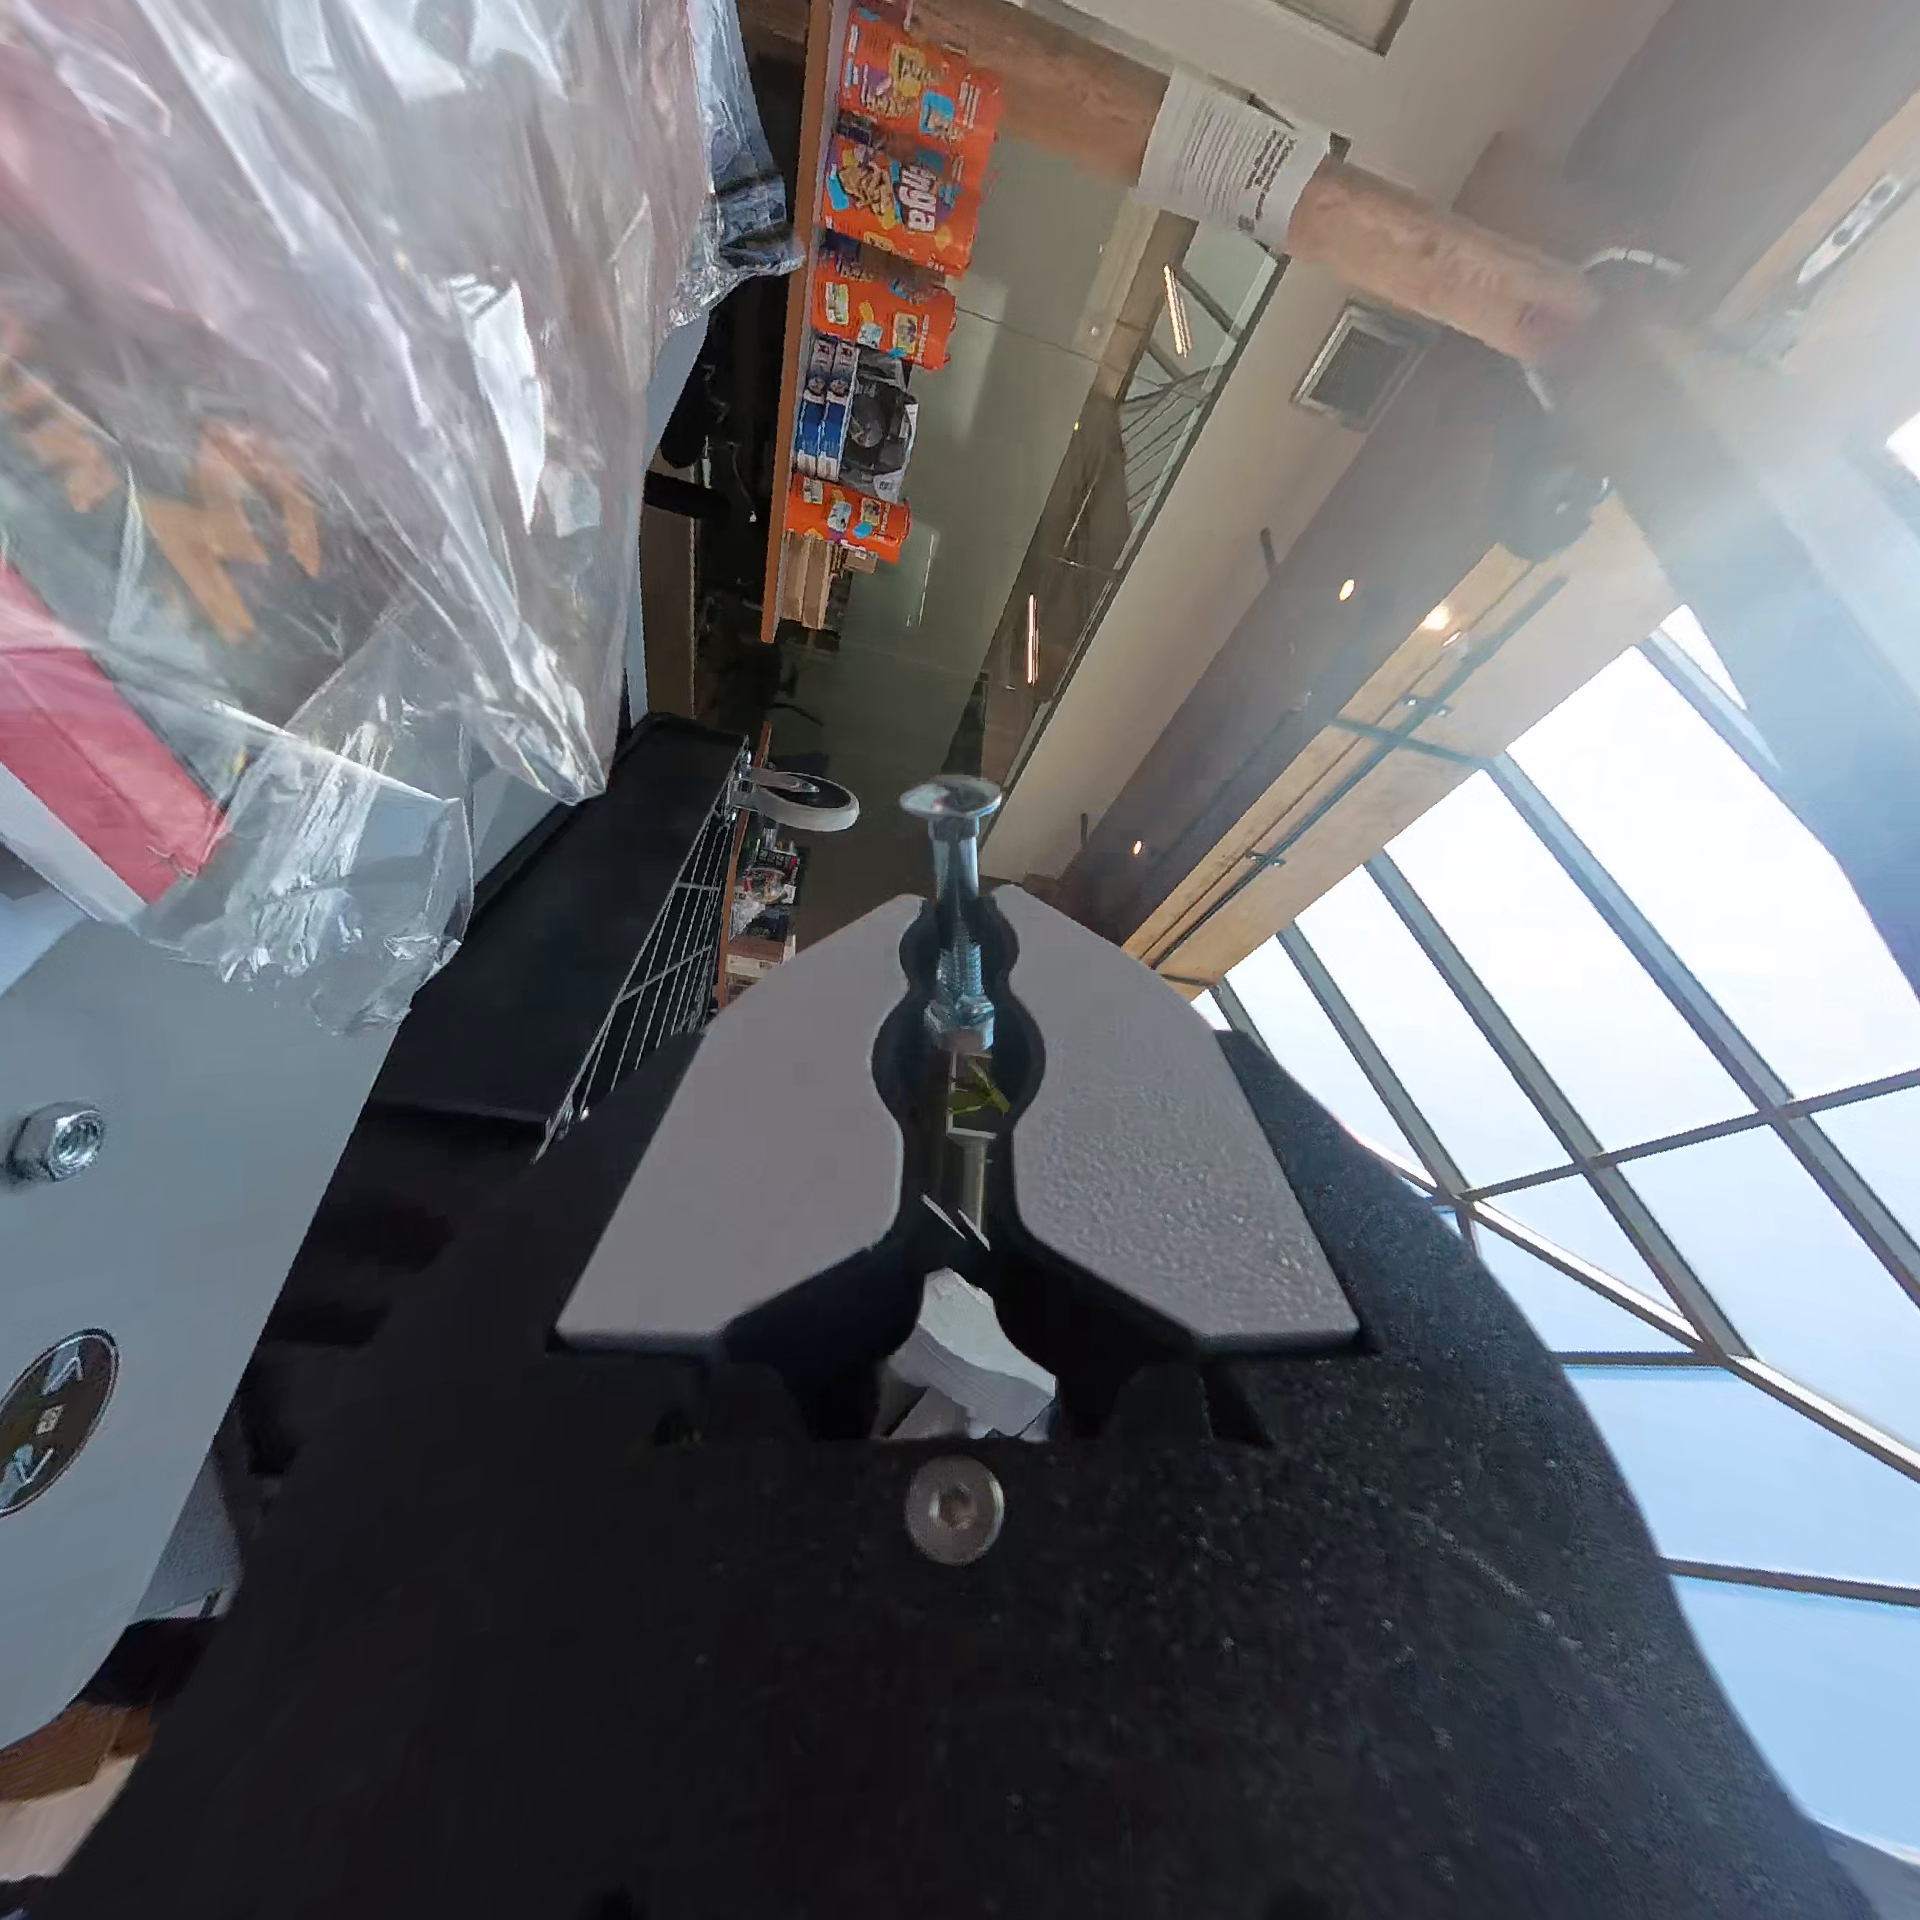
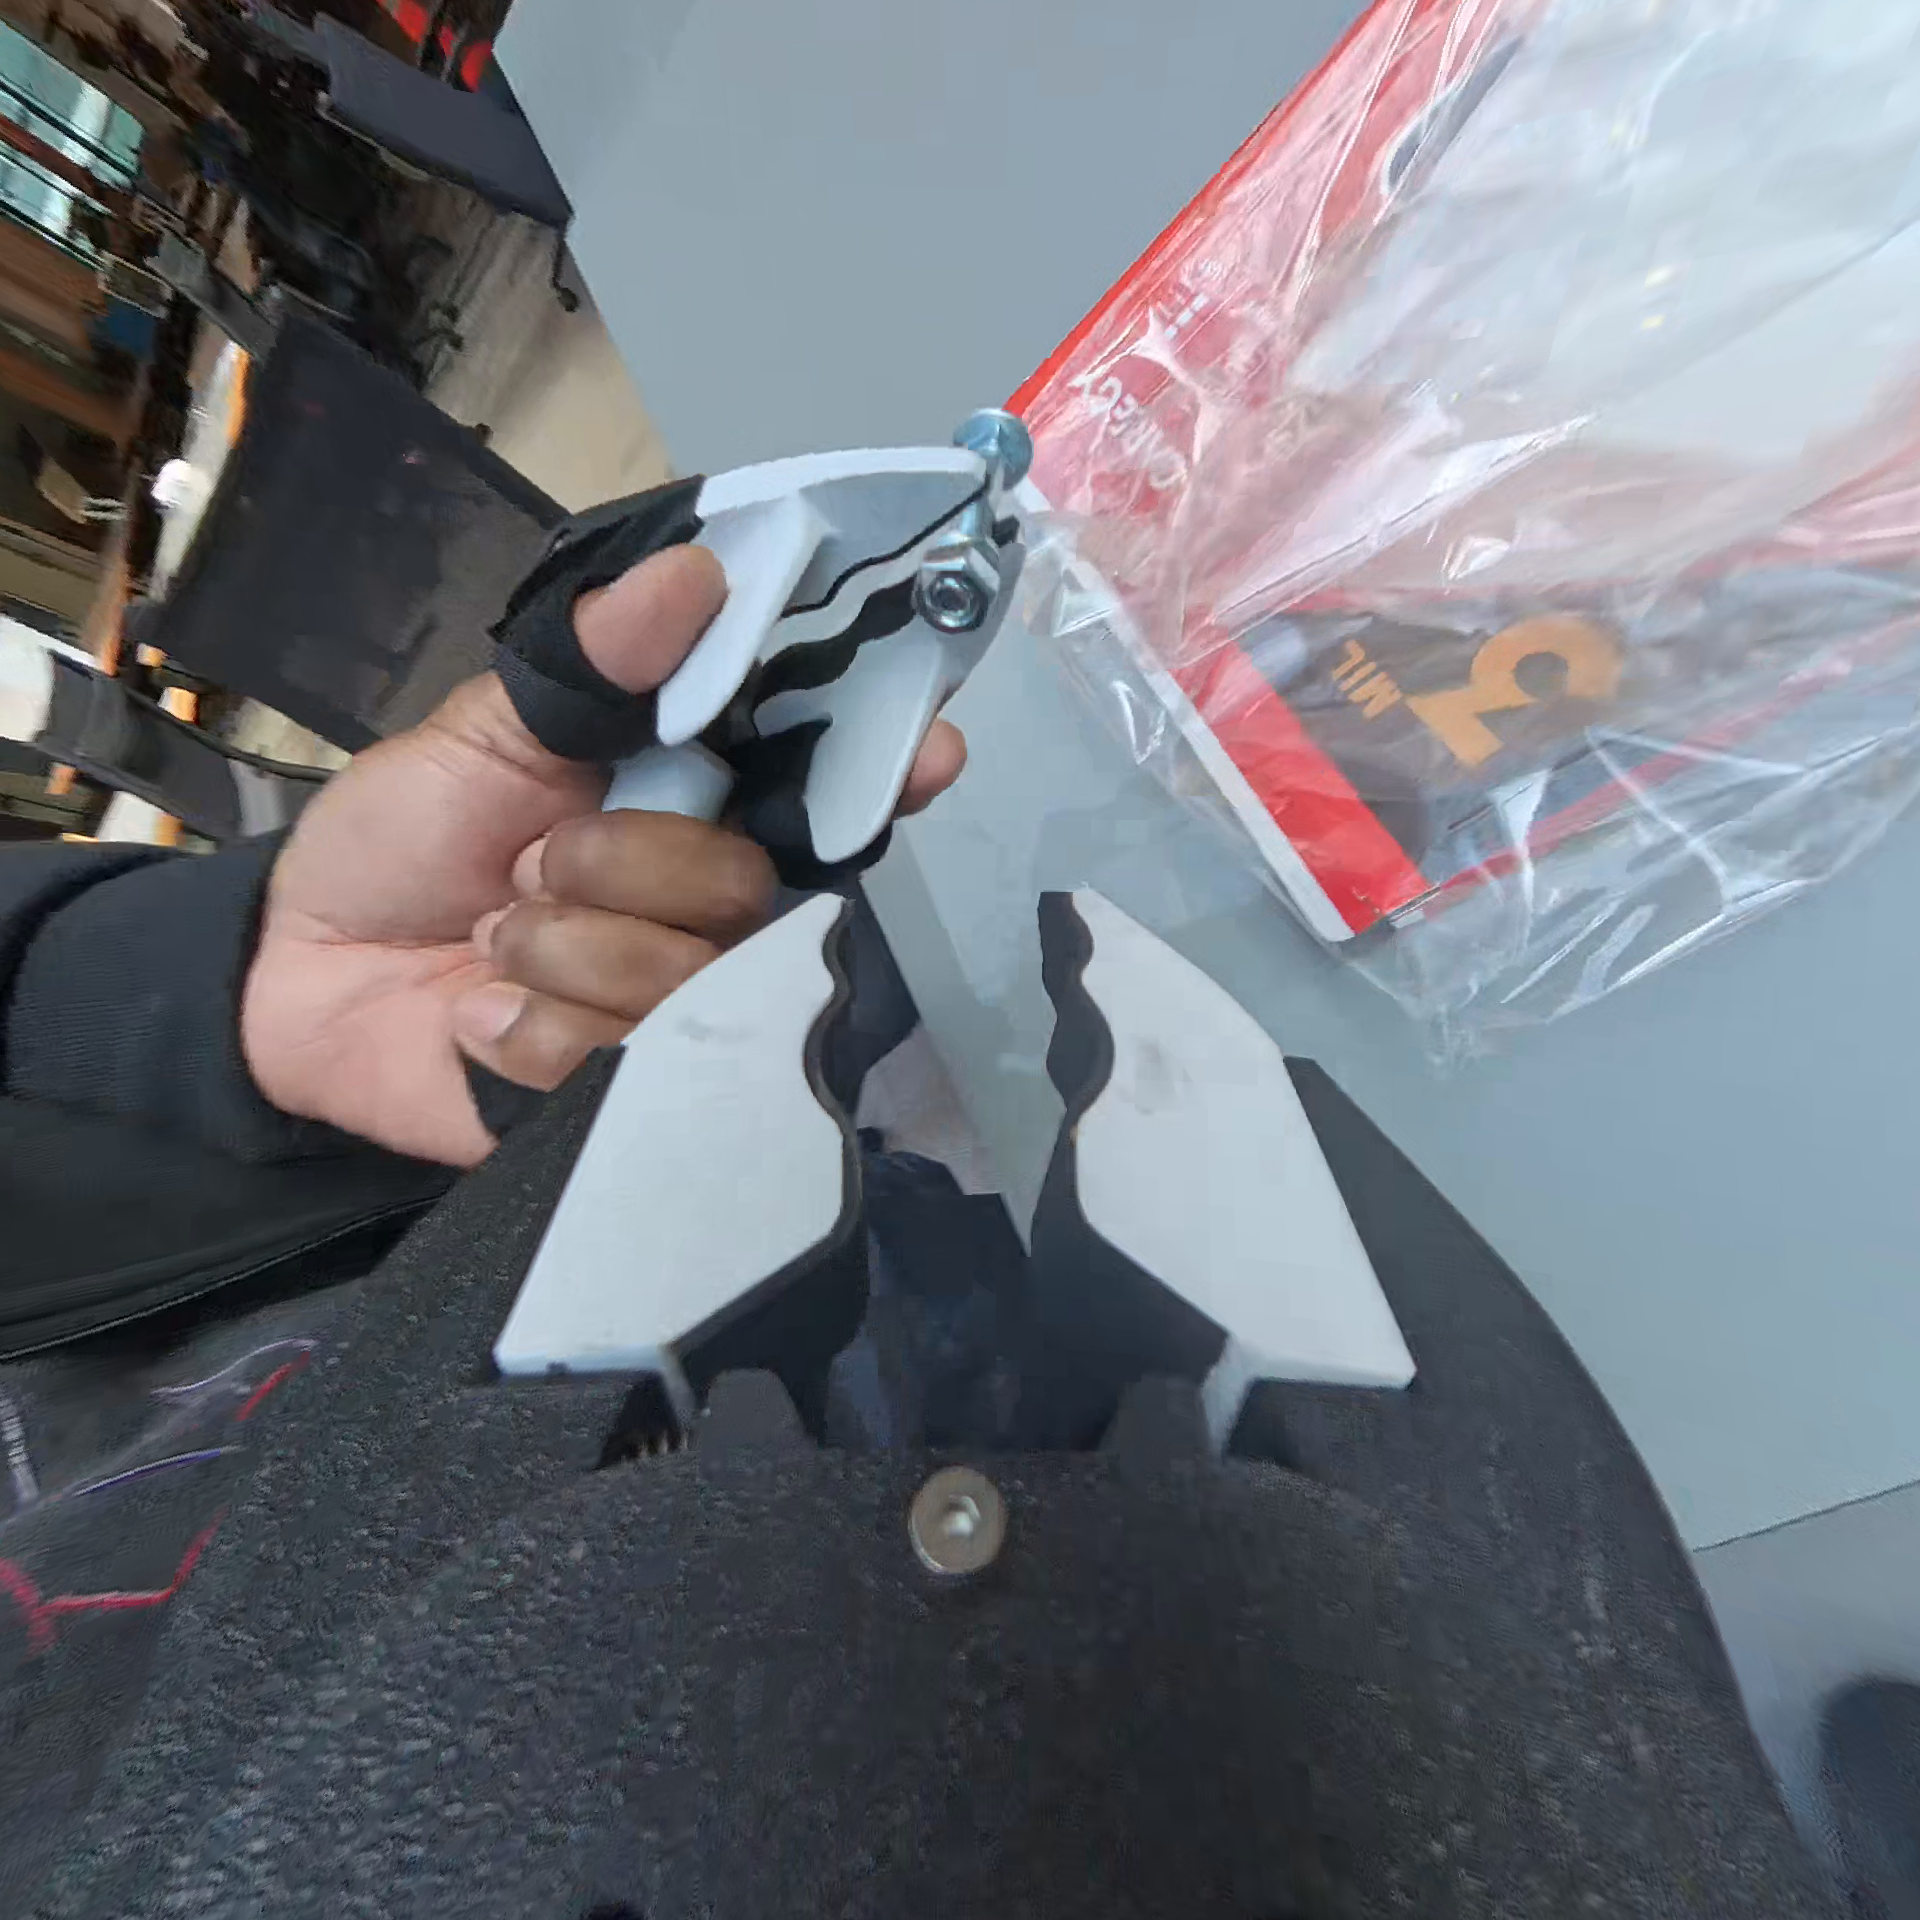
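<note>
my left gripper [image 1: 954, 914] clamped tight on silver bolt [image 1: 951, 831], nut [image 1: 961, 1023] threaded on it, head poking past fingertips. my right gripper [image 2: 956, 935] spread wide, holding nothing, just below left one. loose nut [image 1: 54, 1141] on grey table [image 1: 156, 1299]. red box in clear plastic bag [image 2: 1507, 499] beside bolt head.

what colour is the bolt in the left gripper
Shiny silver bolt with nut, clearest in the left wrist view.
</note>
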`<state>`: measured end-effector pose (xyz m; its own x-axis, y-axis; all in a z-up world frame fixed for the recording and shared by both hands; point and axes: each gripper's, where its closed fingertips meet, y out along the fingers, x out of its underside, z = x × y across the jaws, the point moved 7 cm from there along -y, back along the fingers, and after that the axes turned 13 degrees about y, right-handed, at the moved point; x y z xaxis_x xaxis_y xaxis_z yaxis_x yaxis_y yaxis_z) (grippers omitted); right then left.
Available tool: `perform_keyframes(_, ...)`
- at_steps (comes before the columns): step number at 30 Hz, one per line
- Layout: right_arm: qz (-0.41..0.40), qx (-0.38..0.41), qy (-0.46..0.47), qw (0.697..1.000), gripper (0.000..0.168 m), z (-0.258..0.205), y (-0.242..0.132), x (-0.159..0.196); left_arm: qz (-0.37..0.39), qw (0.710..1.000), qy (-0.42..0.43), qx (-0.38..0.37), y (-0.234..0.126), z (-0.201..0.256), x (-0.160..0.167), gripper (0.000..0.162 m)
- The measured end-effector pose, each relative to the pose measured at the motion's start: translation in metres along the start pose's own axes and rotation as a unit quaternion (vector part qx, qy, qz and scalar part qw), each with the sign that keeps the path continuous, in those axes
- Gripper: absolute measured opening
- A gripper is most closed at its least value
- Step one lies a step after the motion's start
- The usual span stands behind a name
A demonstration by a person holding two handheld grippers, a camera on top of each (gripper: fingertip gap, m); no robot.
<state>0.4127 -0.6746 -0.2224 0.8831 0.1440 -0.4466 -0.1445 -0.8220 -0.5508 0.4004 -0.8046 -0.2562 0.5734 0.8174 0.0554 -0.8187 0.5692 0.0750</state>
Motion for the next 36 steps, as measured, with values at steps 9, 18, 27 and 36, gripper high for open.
perform_keyframes(9,0.021,0.138,-0.193,0.971,0.026,-0.011,-0.002,-0.008,-0.009,0.999,-0.045,-0.018,0.003,-0.010,0.034,0.007)
perform_keyframes(18,0.008,0.169,-0.238,0.956,0.019,-0.012,0.000,-0.003,-0.014,0.999,-0.042,-0.027,-0.002,-0.009,0.047,0.007)
perform_keyframes(27,-0.028,0.177,-0.262,0.948,0.015,-0.009,-0.002,0.000,-0.032,0.998,-0.037,-0.032,-0.005,-0.015,0.052,0.008)
perform_keyframes(36,-0.138,0.176,-0.228,0.948,0.014,0.011,-0.005,-0.010,-0.145,0.971,0.166,-0.096,-0.032,-0.023,0.037,0.031)
